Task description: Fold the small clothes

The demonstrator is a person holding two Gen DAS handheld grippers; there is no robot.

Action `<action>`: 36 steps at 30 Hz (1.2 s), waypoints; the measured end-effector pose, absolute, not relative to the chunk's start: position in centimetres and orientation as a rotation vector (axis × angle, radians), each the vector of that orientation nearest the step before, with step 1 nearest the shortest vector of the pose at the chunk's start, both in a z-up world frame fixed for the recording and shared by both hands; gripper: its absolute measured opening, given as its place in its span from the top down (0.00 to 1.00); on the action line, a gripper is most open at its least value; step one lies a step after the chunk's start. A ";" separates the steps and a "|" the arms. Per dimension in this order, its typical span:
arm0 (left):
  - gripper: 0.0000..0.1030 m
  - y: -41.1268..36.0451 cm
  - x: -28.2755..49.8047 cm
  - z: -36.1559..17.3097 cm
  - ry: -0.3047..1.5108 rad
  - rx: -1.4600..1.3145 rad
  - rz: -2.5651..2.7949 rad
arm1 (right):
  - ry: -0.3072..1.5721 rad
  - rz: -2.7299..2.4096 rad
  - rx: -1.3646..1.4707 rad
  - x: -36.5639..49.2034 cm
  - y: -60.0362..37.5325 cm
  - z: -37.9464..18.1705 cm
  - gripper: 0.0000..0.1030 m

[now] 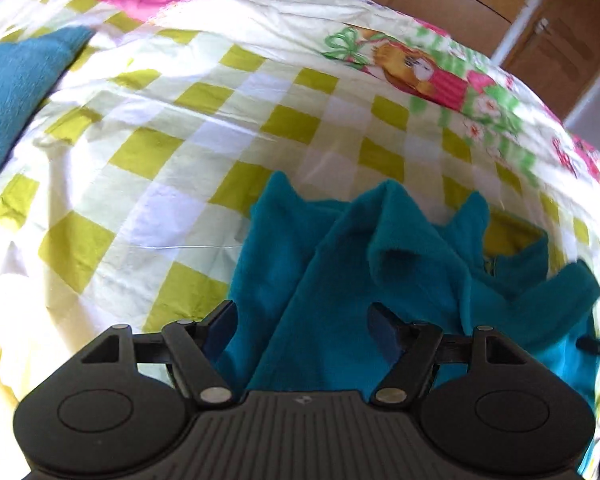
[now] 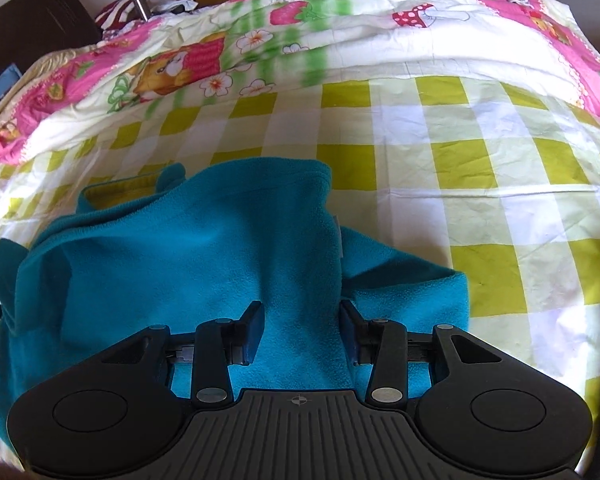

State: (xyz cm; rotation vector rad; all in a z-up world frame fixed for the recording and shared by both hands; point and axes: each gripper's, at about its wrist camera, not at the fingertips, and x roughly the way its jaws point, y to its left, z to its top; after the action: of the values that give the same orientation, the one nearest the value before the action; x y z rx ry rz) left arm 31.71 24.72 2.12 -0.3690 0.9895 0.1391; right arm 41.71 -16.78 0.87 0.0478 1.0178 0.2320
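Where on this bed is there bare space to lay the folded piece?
Bare checked sheet lies right of the teal garment, up to the pink printed border. More lies left of it in the left view. It is crowded under both sets of fingers, where fleece bunches.

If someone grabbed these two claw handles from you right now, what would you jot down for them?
Left claw: open, teal fleece between its fingers, not clamped.
Right claw: open, likewise over the fleece.
Teal fleece garment: rumpled and bunched on the checked bedsheet. A second teal piece lies at the far left.
Done: no neat fold visible.
Left: flatten the garment, fold it, then probably the other piece.
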 end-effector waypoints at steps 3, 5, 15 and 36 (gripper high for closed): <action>0.20 22.1 32.2 3.0 1.032 -0.284 -0.059 | 1.028 0.220 0.072 42.2 -17.0 0.9 0.62; 0.20 20.6 33.7 3.0 1.044 -0.267 -0.149 | 1.034 0.210 0.107 42.4 -17.2 0.9 0.62; 0.18 26.7 41.5 5.7 0.782 -0.689 0.056 | 1.045 0.160 0.213 40.2 -19.2 2.0 0.65; 0.38 24.6 28.6 2.4 1.042 -0.352 0.010 | 1.167 0.204 0.185 33.8 -17.9 0.4 0.68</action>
State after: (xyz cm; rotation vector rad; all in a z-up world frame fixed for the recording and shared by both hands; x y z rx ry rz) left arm 28.62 24.57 2.44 -0.3518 1.0422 0.0096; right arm 33.78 -17.92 0.37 0.1853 1.1673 0.2039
